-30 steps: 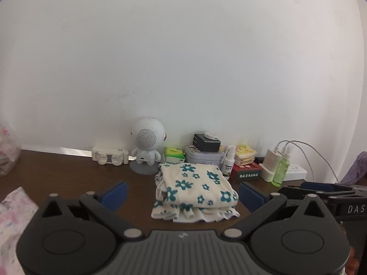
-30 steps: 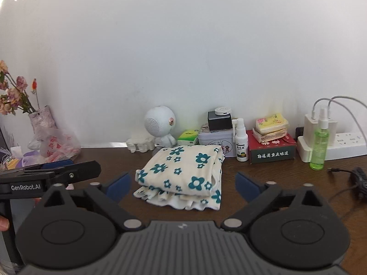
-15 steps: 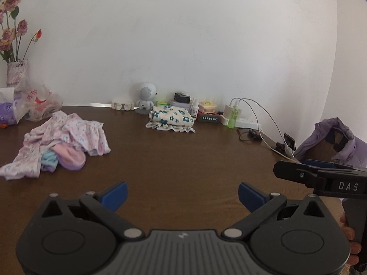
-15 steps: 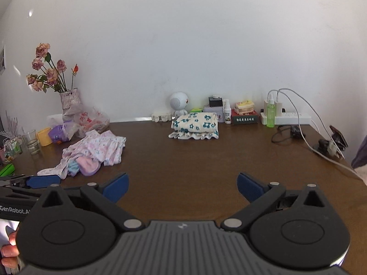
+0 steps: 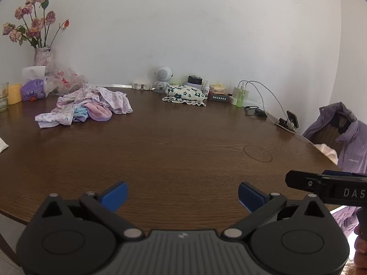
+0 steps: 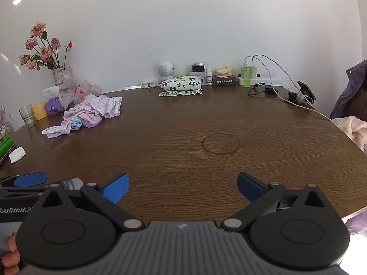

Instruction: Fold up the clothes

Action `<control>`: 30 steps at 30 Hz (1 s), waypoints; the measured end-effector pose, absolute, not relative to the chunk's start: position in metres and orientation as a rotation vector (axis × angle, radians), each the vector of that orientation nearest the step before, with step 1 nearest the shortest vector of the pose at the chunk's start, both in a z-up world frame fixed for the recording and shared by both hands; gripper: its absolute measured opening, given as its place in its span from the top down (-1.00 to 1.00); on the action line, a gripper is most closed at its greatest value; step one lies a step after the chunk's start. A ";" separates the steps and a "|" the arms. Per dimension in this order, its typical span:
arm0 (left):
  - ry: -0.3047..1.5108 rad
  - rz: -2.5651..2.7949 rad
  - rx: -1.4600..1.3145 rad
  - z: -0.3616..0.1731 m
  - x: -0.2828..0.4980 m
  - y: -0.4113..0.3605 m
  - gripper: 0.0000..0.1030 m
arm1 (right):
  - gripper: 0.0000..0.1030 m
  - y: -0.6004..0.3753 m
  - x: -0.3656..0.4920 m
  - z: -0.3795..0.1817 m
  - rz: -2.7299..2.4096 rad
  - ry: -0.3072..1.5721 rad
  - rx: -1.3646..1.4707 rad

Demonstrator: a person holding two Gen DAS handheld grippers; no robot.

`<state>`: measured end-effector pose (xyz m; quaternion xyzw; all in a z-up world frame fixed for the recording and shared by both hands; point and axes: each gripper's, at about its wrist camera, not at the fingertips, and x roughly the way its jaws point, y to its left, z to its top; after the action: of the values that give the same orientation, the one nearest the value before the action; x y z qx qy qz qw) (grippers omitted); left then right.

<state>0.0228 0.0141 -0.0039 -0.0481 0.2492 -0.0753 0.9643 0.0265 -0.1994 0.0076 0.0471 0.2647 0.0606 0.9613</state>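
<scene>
Both jaws wide, clothes pile (image 5: 91, 105) far ahead-left

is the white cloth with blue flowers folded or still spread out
Folded: the flowered cloth lies as a compact layered stack by the wall, ruffled edges showing beneath.

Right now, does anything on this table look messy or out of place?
Yes: a crumpled pile of pink and lilac clothes lies unfolded at the table's far left, unlike the neatly folded floral garment by the wall. A faint ring mark stains the wood.

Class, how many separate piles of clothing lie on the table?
2: a folded floral stack at the back wall, and a loose pink-lilac heap at left; the heap may hide further garments.
</scene>
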 end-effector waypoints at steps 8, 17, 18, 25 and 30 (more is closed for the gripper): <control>0.498 -0.184 -0.152 -0.004 0.022 0.020 -1.00 | -0.99 -0.197 0.026 0.004 0.113 0.552 0.098; 0.495 -0.187 -0.155 -0.003 0.022 0.019 -1.00 | -1.00 -0.195 0.026 0.000 0.123 0.566 0.092; 0.497 -0.186 -0.155 -0.003 0.022 0.019 -1.00 | -0.99 -0.195 0.026 0.000 0.124 0.567 0.092; 0.506 -0.180 -0.156 -0.004 0.024 0.017 -1.00 | -1.00 -0.195 0.026 -0.003 0.126 0.574 0.098; 0.506 -0.174 -0.152 -0.003 0.024 0.016 -1.00 | -0.99 -0.196 0.026 -0.004 0.126 0.576 0.102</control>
<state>0.0241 0.0159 -0.0033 -0.0750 0.2500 -0.0860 0.9615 0.0262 -0.1957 -0.0035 0.0500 0.2838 0.0623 0.9556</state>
